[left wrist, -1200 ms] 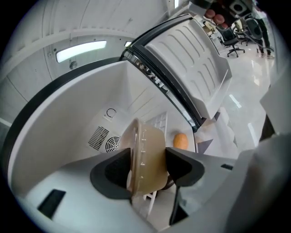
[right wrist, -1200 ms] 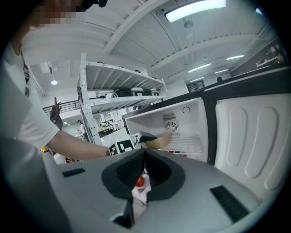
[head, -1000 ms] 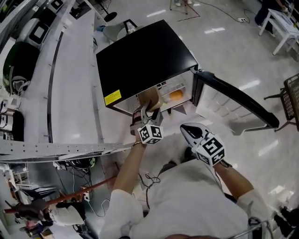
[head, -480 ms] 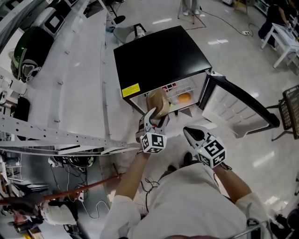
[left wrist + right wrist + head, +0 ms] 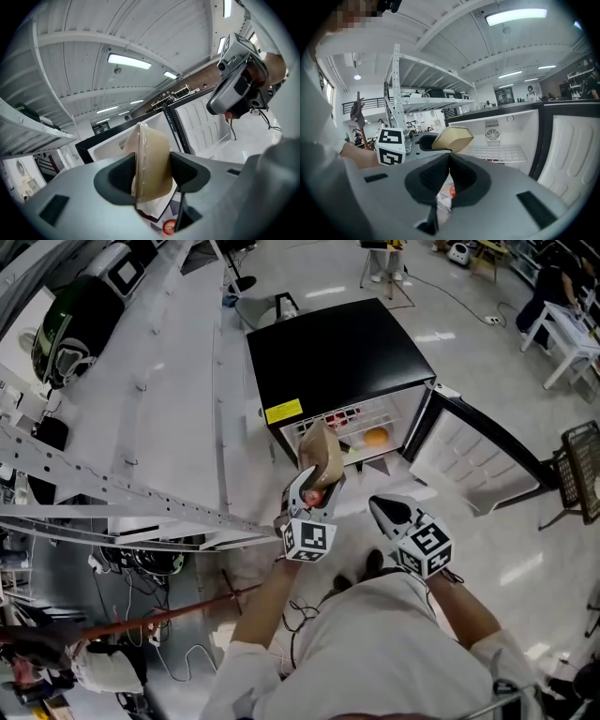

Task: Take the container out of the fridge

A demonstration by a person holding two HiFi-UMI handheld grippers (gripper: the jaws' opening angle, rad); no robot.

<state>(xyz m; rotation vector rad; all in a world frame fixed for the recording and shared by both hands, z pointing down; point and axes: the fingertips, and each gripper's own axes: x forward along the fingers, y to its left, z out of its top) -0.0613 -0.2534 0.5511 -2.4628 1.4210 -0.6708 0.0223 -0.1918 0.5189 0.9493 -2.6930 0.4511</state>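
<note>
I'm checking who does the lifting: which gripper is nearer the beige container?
Left. The left gripper is closed on the container, in front of the open fridge. The right gripper hangs to its right, apart from it, jaws together and empty.

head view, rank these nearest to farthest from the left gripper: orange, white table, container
1. container: clamped in the left gripper, just in front of the fridge.
2. orange: inside the open fridge, up and to the right.
3. white table: far off, in the upper right corner.
</note>
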